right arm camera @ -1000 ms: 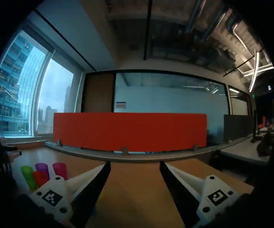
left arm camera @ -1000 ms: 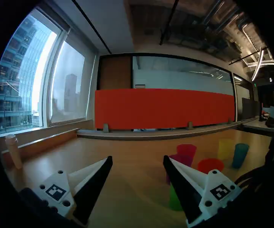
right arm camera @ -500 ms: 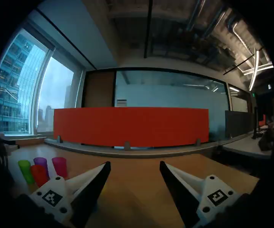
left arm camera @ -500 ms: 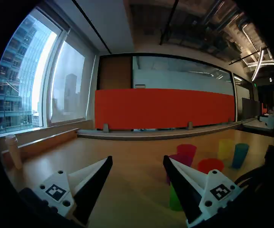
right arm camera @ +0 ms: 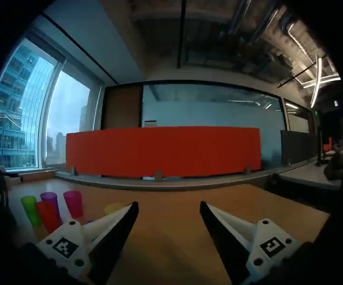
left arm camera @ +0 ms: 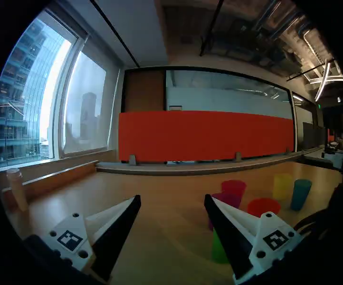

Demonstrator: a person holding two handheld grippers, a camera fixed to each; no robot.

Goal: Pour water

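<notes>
Wooden table [left arm camera: 171, 199], red partition [left arm camera: 204, 135], tall windows [left arm camera: 33, 104].

This is looking like an open-plan office high in a city: a red divider screen [left arm camera: 204, 135] is running along the back of a long wooden worktop [left arm camera: 171, 190] at centre frame. Tall windows [left arm camera: 83, 109] at the left are showing neighbouring towers [left arm camera: 10, 109]. At upper right, strip lights [left arm camera: 324, 80] are hanging under exposed ceiling pipes [left arm camera: 271, 28].

Orange divider panel [left arm camera: 204, 135] along far edge of wooden table [left arm camera: 171, 199]; tall windows [left arm camera: 29, 104] at left.
</notes>
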